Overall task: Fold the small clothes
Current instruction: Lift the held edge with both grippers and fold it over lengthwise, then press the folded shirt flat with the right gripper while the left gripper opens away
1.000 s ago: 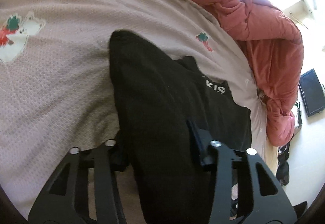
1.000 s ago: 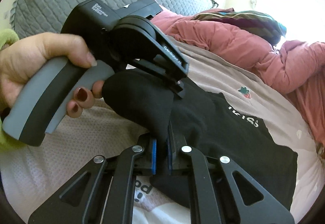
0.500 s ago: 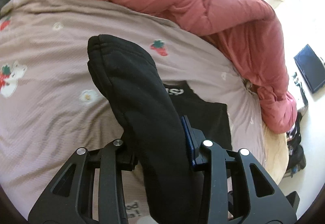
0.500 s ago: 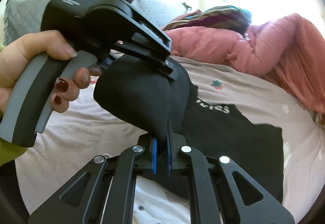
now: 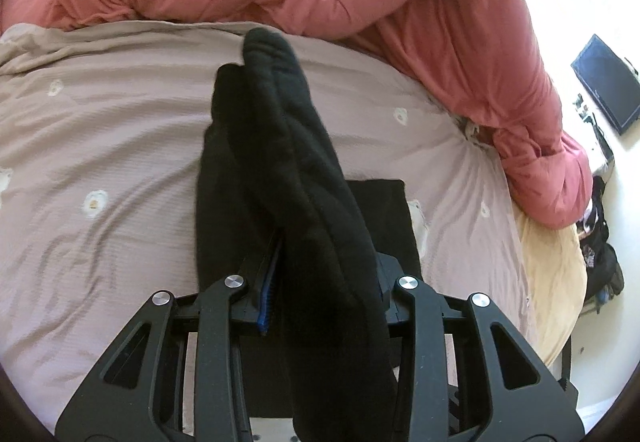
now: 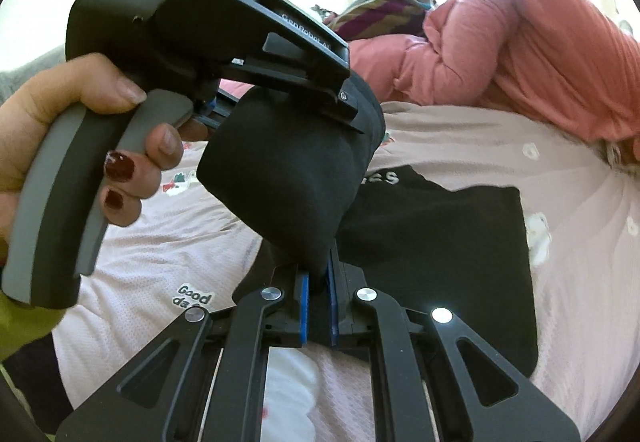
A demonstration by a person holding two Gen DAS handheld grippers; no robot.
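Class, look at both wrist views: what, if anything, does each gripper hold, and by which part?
Both hold the black garment. The right gripper pinches a bunched fold at its lifted edge; the left gripper clamps the same raised fold farther along.

Right gripper (image 6: 318,316): black skeletal linkage, silver screws, blue pads (image 6: 304,316). Left gripper (image 5: 320,282): same build; its grey-and-black pistol grip (image 6: 76,197) bears white lettering above. Left hand (image 6: 80,133): bare skin, dark red nail polish, yellow-green sleeve (image 6: 20,326) below the grip.

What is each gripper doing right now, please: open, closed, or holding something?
Left gripper: closed on a bunched edge of the black garment.
Right gripper: closed on another lifted edge of the same garment.
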